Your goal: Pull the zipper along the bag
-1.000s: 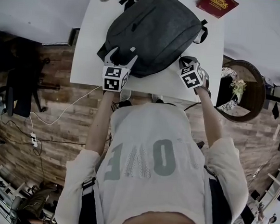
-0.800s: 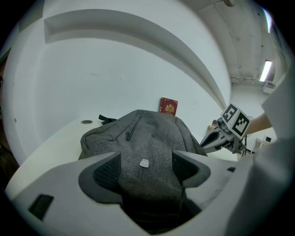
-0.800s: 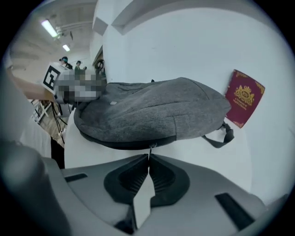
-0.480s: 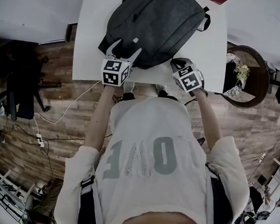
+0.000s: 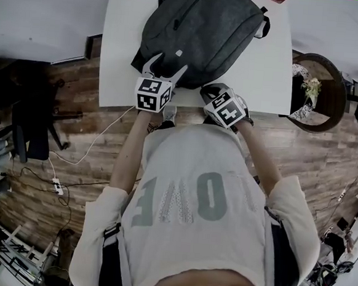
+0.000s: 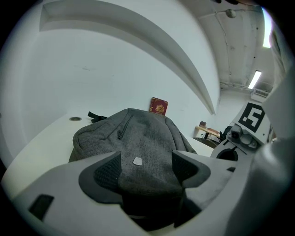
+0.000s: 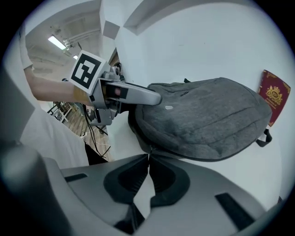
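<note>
Spotter: Head view first. Where is the bag from the two grippers?

Checker: Gray bag [image 5: 206,30] lies on the white table [image 5: 121,48], stretching away from both grippers. The left gripper [image 5: 168,63] straddles the bag's near left corner, one finger on each side. The right gripper [image 5: 208,91] points down at the bag's near edge, just beside the left one.

Spotter: Left gripper view?

Checker: The left gripper [image 6: 146,159] is clamped on the bag [image 6: 138,129]: gray fabric fills the whole gap and both pads [image 6: 107,173] press into it. The rest of the bag rises ahead of the jaws, with a small pale tag [image 6: 137,161] right between the tips. A red box [image 6: 158,106] stands beyond the bag's far end. The right gripper's marker cube [image 6: 253,117] shows off to this gripper's right.

Spotter: And the right gripper view?

Checker: The right gripper [image 7: 148,159] has its jaws pressed together, pinching a thin zipper pull [image 7: 149,152] at their tips. The pull comes off the seam on the lower edge of the bag [image 7: 207,115], directly ahead of the jaws. The bag spreads up and to the right from there, on the table [image 7: 258,170]. The left gripper [image 7: 147,97] grips the bag's corner ahead and to the left, and the red box [image 7: 275,97] stands past the bag on the far right.
</note>
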Action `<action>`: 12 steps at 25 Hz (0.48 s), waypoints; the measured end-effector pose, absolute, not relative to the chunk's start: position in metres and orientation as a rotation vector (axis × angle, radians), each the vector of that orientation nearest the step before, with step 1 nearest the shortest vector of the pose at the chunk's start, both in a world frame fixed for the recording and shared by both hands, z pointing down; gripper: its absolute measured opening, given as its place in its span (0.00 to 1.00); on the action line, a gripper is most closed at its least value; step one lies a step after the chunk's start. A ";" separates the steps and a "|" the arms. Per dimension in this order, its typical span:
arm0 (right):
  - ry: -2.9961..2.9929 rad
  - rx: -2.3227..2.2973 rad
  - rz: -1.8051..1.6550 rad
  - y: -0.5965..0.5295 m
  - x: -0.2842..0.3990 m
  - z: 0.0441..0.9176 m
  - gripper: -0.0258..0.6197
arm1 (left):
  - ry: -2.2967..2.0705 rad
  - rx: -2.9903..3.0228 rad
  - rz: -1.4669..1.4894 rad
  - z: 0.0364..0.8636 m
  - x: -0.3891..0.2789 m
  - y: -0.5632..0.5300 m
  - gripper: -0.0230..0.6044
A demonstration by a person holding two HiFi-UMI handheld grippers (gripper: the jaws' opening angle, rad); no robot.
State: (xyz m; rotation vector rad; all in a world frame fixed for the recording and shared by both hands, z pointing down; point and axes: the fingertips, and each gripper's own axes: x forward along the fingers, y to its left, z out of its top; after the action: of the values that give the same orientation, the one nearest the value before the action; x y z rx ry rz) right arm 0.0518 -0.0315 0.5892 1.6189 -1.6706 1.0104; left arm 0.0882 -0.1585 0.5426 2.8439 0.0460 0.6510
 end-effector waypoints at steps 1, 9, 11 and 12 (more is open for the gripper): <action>-1.677 1.617 1.020 -0.036 0.046 0.588 0.09 | 0.054 2.841 0.649 0.542 0.088 -0.158 0.62; -1.786 1.624 1.121 -0.078 0.008 0.580 0.09 | 0.114 2.836 0.651 0.542 0.088 -0.154 0.62; -1.811 1.640 1.153 -0.089 0.001 0.580 0.09 | 0.136 2.838 0.654 0.542 0.088 -0.152 0.62; -1.818 1.641 1.157 -0.093 -0.001 0.580 0.09 | 0.143 2.840 0.657 0.542 0.088 -0.151 0.62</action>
State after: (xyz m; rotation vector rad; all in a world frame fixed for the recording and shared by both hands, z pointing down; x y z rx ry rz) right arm -0.0006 -0.0935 0.5797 1.6413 -1.8176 1.1571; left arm 0.0885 -0.1509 0.5422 2.8399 0.1430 0.6570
